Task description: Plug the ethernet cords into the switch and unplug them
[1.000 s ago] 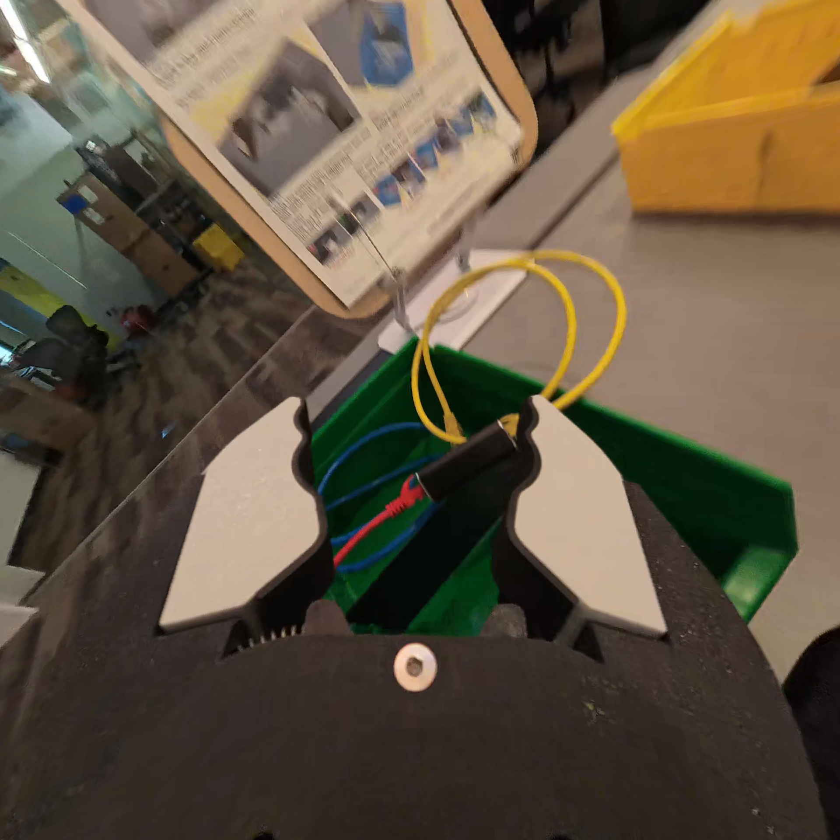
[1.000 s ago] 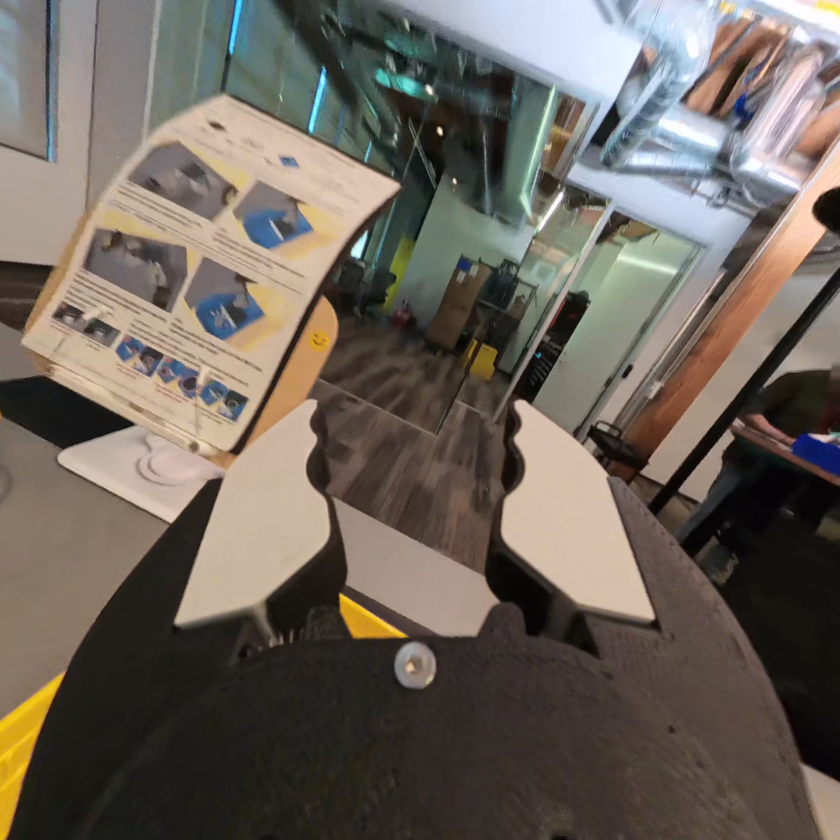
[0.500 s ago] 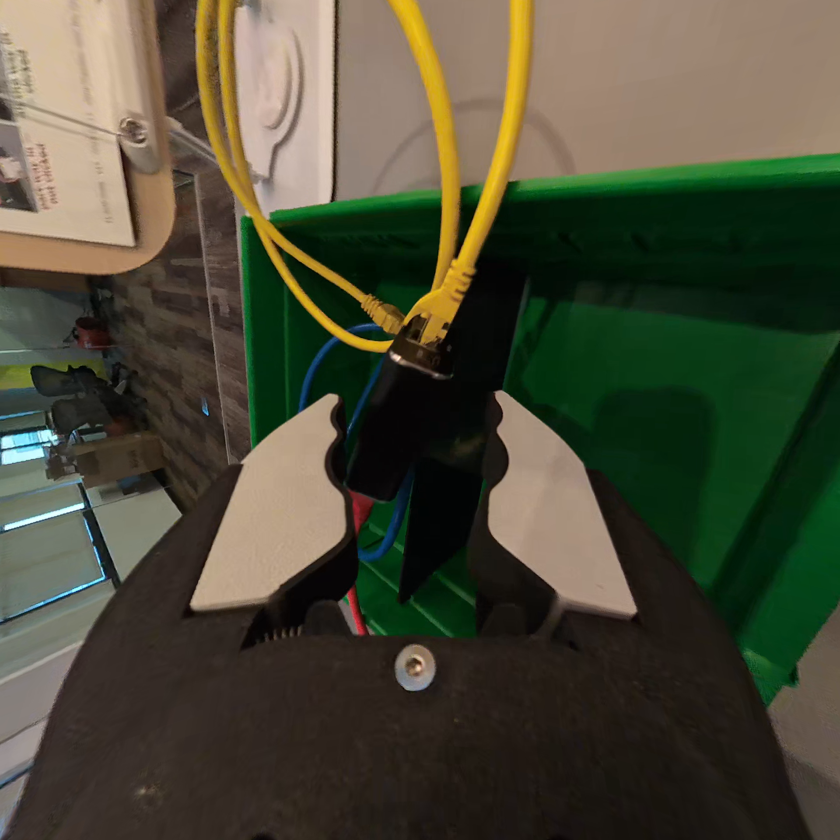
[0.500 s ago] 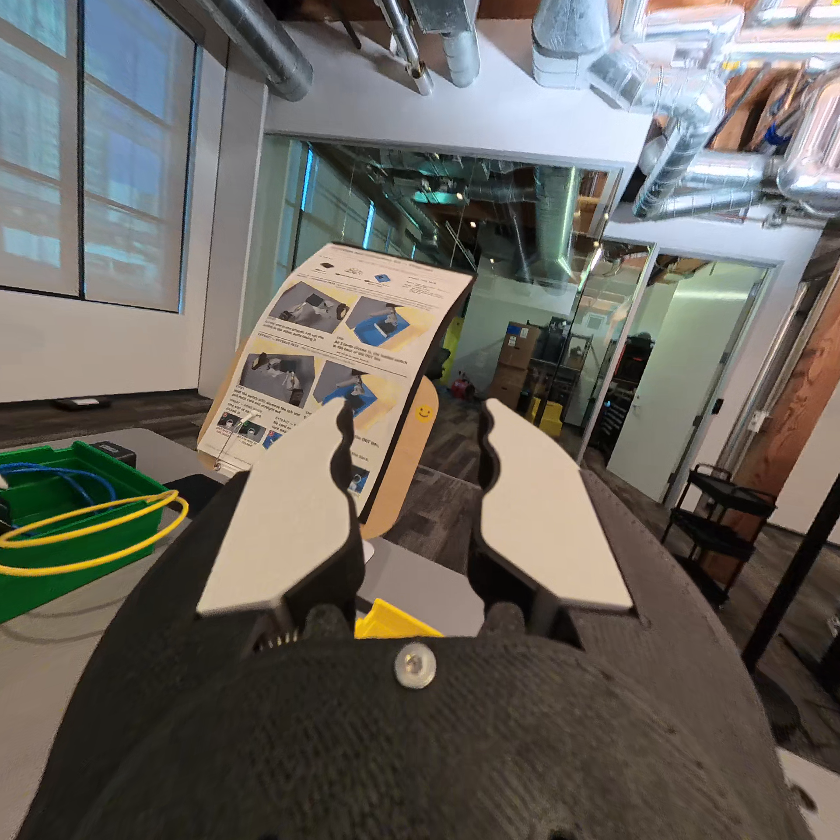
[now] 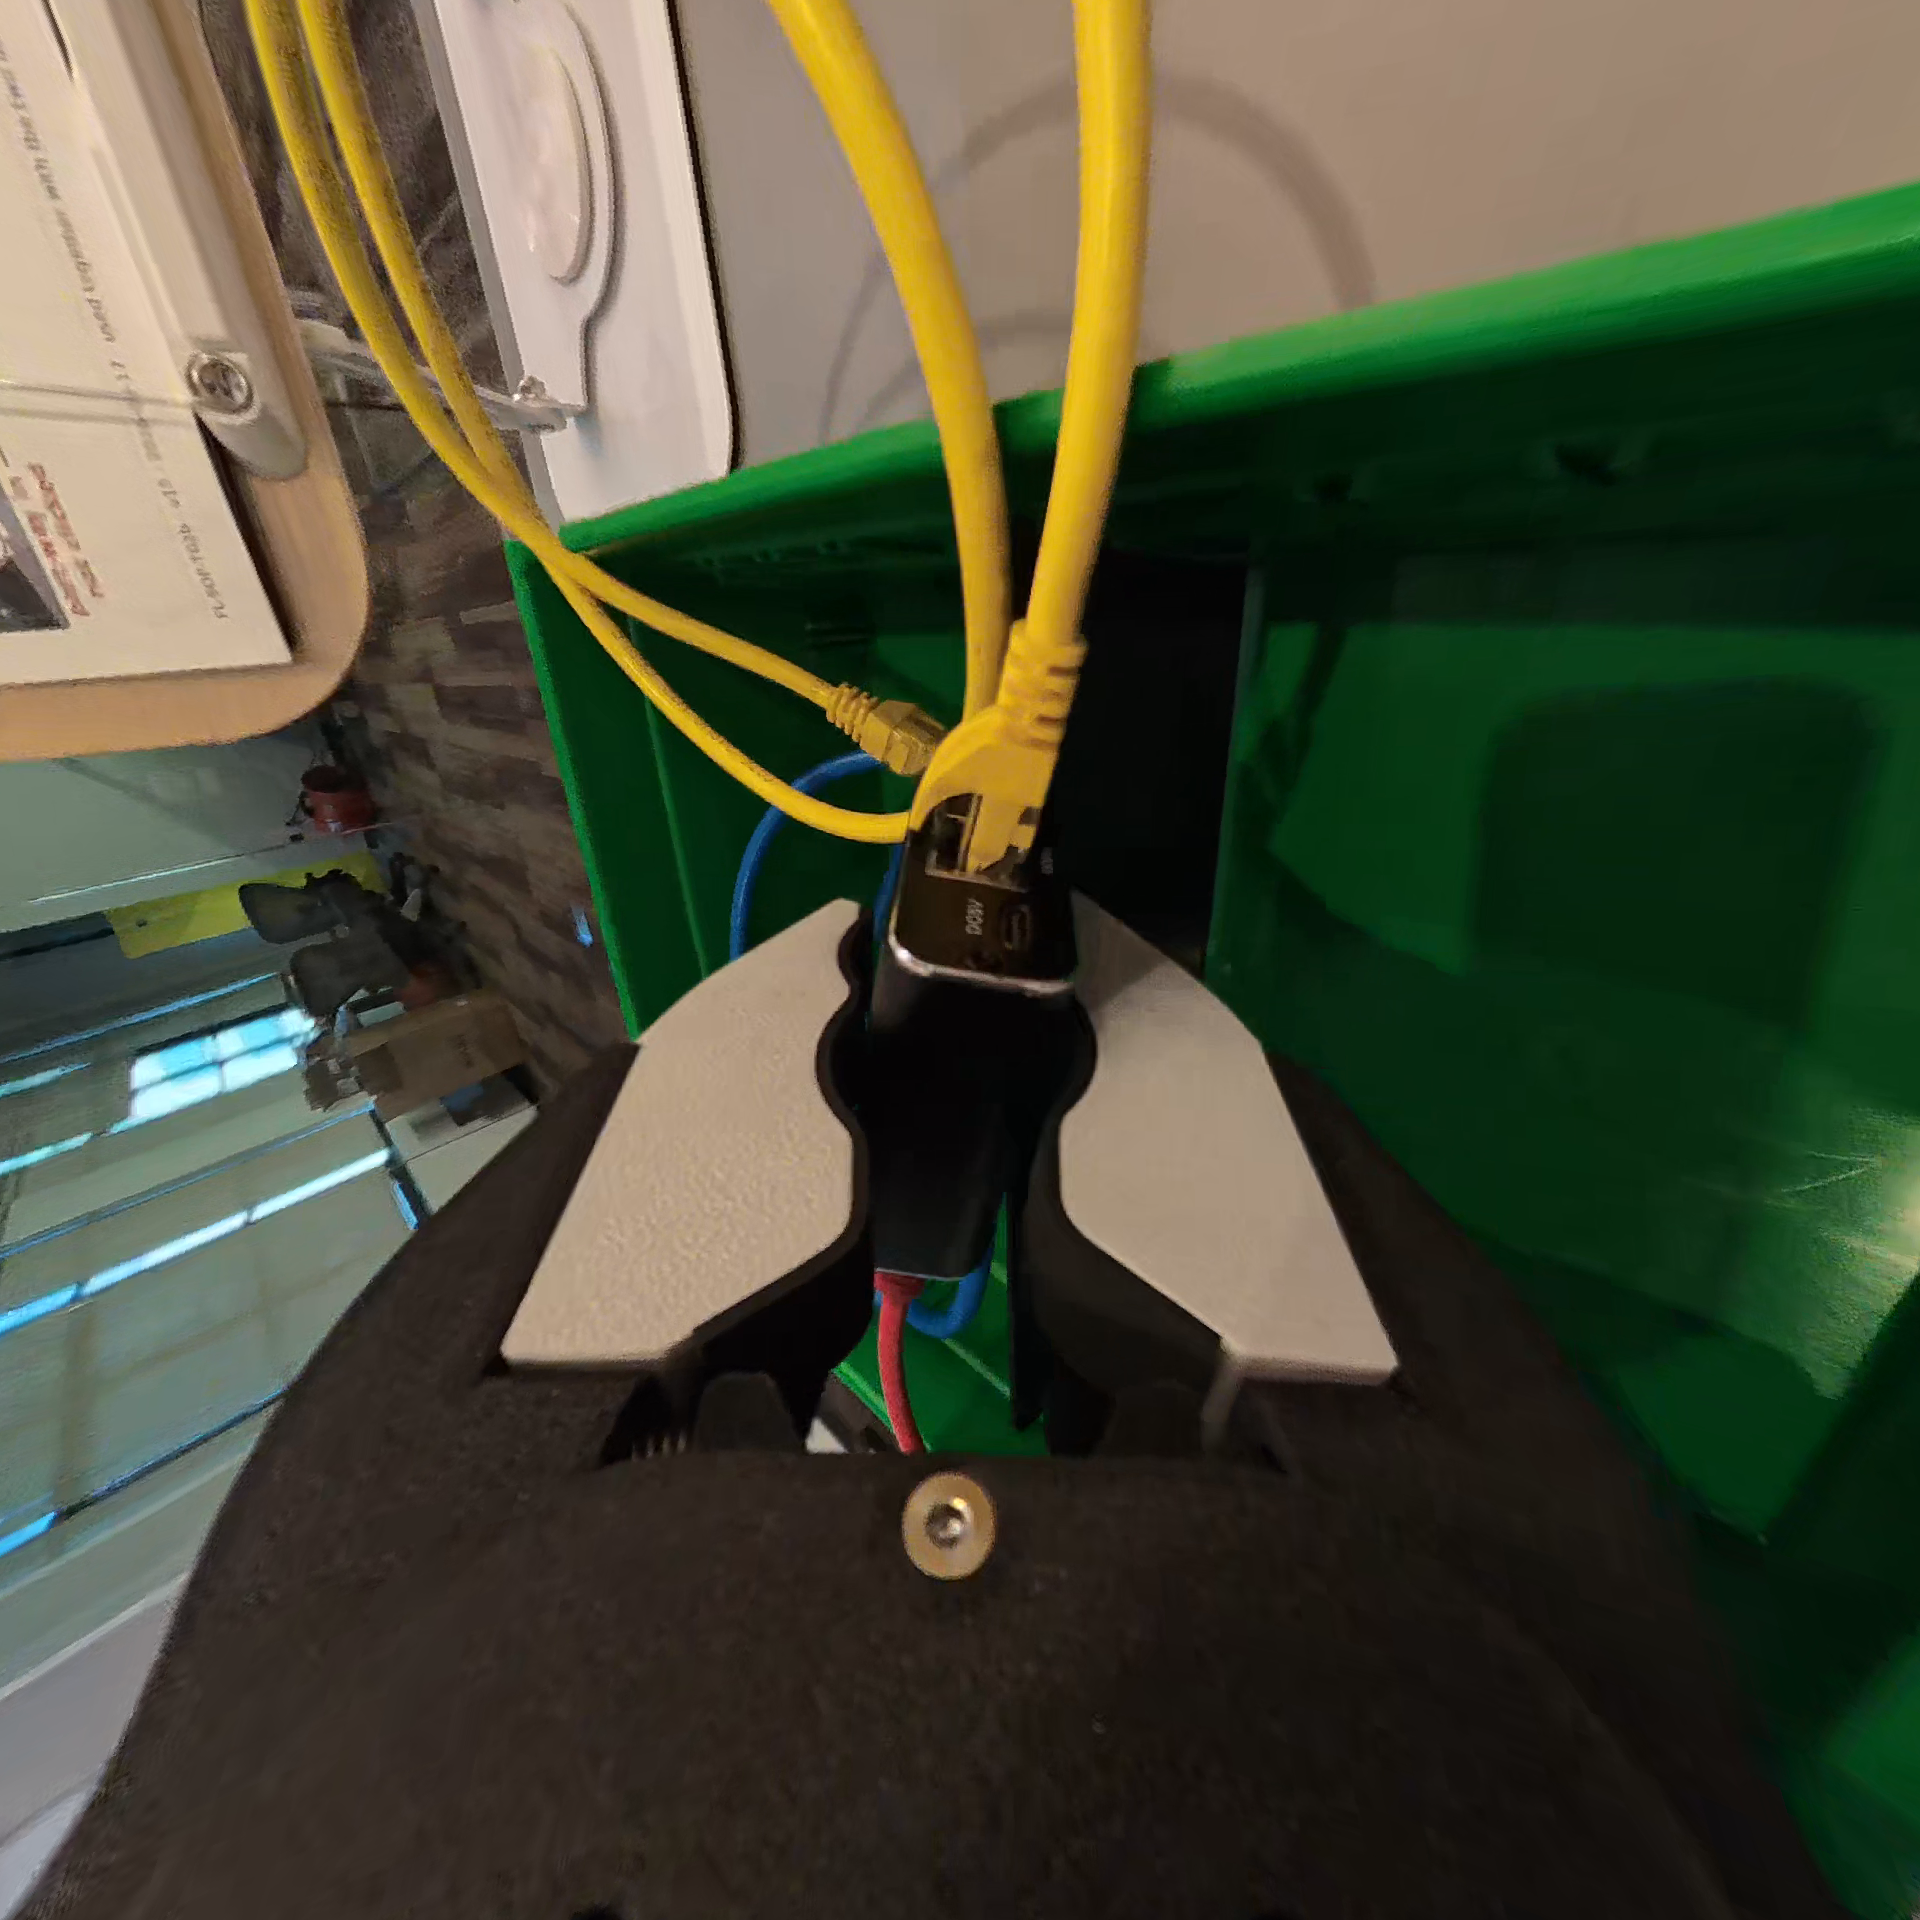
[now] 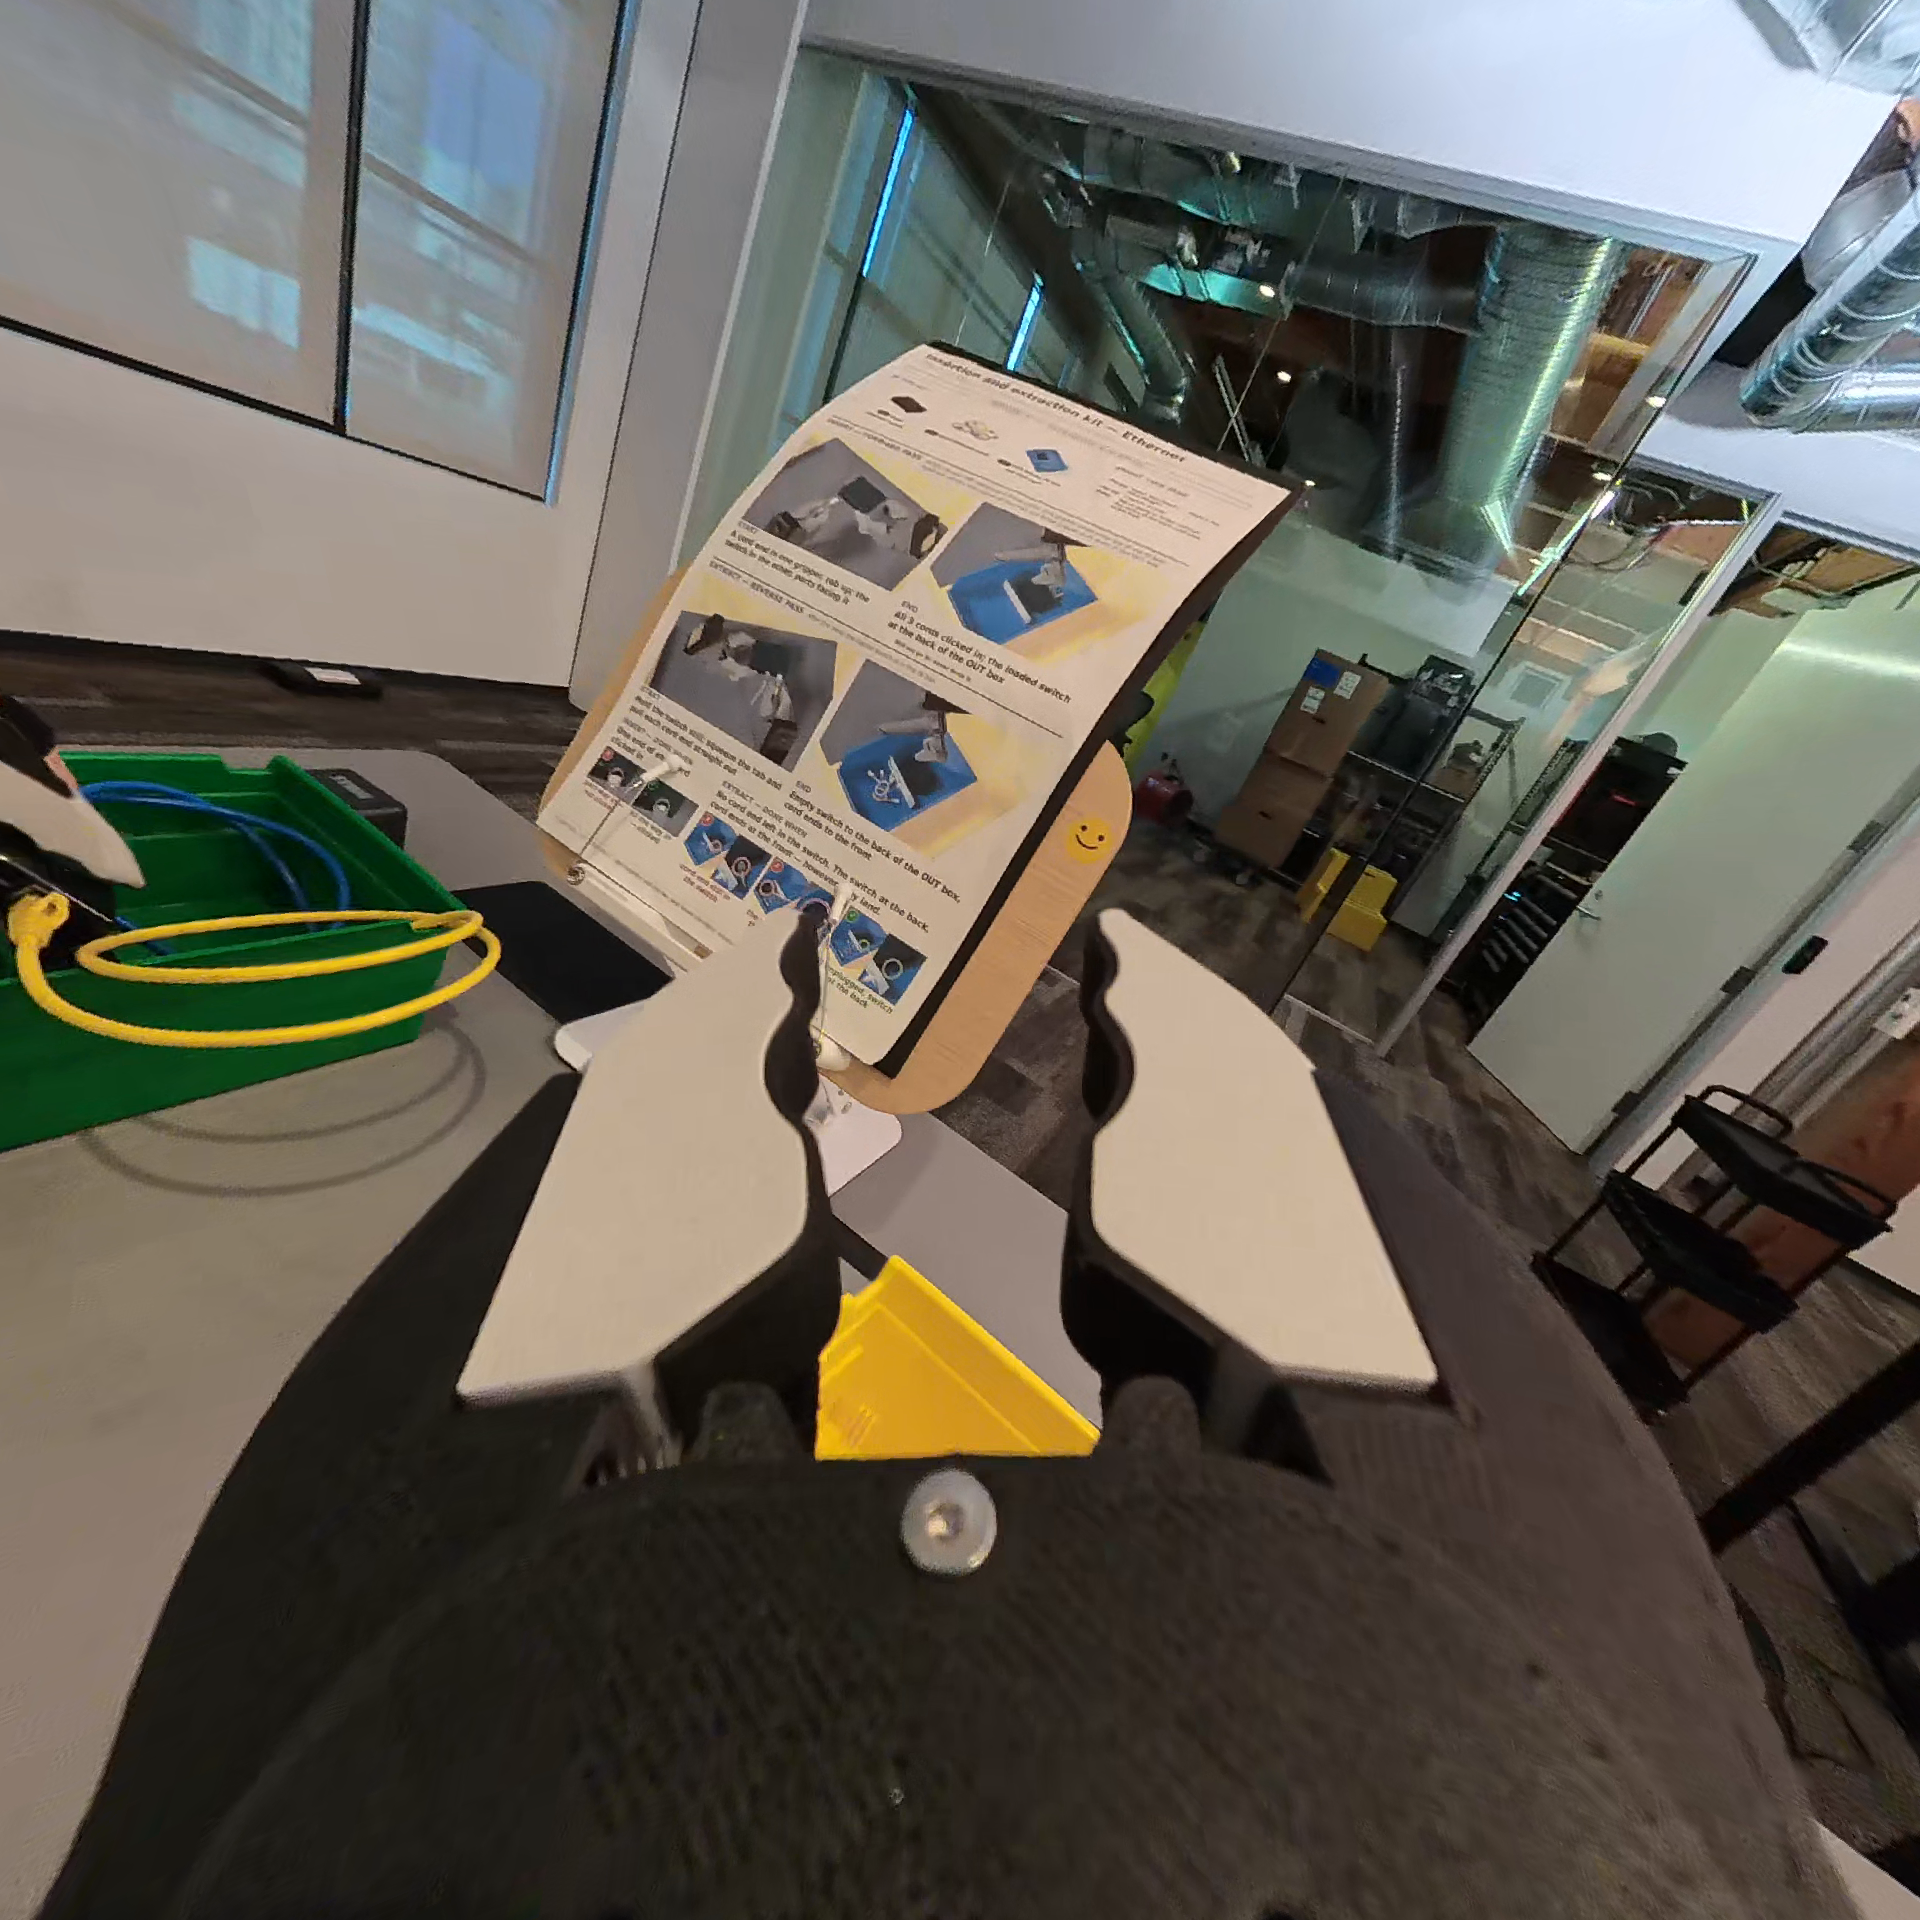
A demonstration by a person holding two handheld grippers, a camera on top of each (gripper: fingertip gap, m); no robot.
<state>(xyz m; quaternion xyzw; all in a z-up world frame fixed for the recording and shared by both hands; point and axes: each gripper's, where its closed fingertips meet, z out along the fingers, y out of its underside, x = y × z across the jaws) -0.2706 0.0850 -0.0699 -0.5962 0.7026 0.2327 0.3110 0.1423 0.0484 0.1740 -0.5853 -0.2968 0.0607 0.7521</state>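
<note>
My left gripper (image 5: 961, 997) is shut on the small black switch (image 5: 961, 1049) and holds it over the green bin (image 5: 1558, 727). A yellow ethernet cord (image 5: 1101, 312) is plugged into the switch's far end; its other plug (image 5: 896, 724) hangs loose beside it. Blue cords (image 5: 790, 800) and a red cord (image 5: 894, 1351) lie in the bin below. My right gripper (image 6: 940, 997) is open and empty, raised above the table and pointing at the instruction sheet (image 6: 904, 717). The right wrist view shows the green bin (image 6: 208, 1018), the yellow cord loop (image 6: 281, 977) and the left gripper's finger (image 6: 62, 821) at far left.
A yellow bin (image 6: 935, 1371) sits just under my right gripper. The instruction sheet stands on a white base (image 5: 582, 208) at the grey table's (image 6: 208, 1299) far edge. A black flat pad (image 6: 561, 945) lies between bin and stand. A black cart (image 6: 1714, 1236) stands on the floor at right. Across from one pair of fingers to the other is roughly 50 cm.
My left gripper closed from open onto the black switch and turned over the green bin. My right gripper swung left and tilted, bringing the green bin and yellow cord into its view.
</note>
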